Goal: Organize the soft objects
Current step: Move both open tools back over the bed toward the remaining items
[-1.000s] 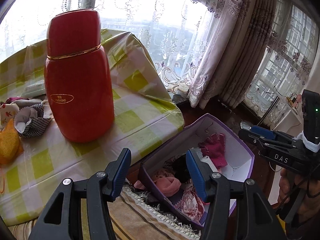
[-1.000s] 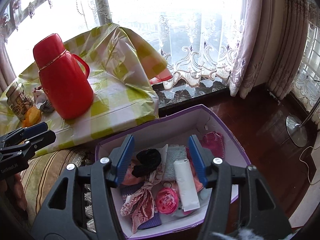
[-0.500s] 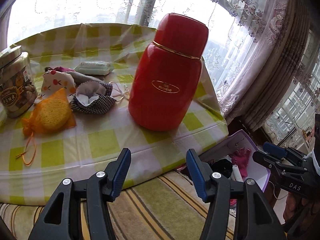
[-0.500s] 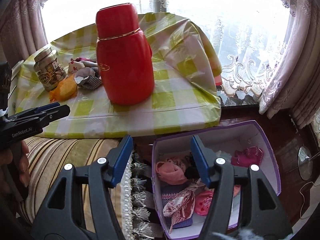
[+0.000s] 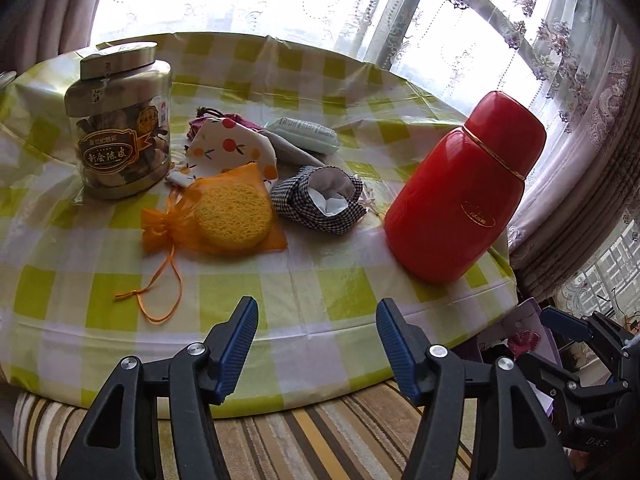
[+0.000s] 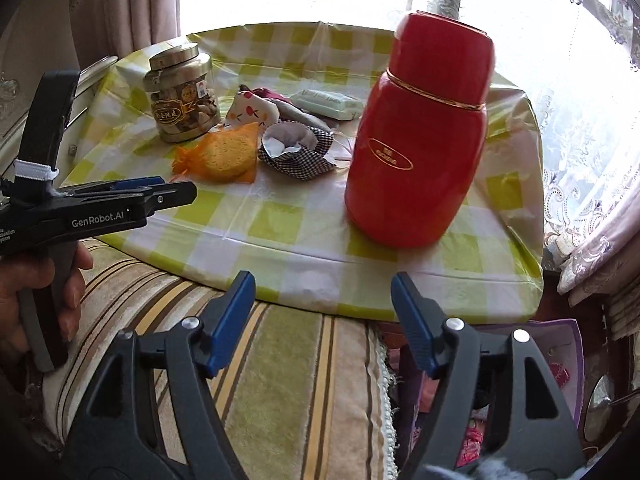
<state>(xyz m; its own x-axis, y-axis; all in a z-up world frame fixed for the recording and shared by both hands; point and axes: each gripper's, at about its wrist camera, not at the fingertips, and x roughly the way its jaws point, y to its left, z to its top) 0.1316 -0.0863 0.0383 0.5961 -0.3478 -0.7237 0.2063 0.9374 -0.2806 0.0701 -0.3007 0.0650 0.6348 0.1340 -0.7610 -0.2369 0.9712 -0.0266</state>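
Several soft things lie together on the checked table: an orange mesh bag with a yellow sponge, a black-and-white checked pouch, a white fruit-print pouch, a grey cloth and a pale green tissue pack. My left gripper hangs over the table's near edge, short of them; its jaws are opening with nothing between them. Over the striped cushion, my right gripper is also opening and empty. The purple box of soft things sits low on the right.
A tall red flask stands on the table's right side, close to the checked pouch. A metal-lidded jar stands at the left. A hand holds the left gripper at the left of the right wrist view. Curtains hang behind.
Both views have swung left, from the purple box to the table with the soft things. The right jaws stand visibly wider apart; the left ones slightly wider.
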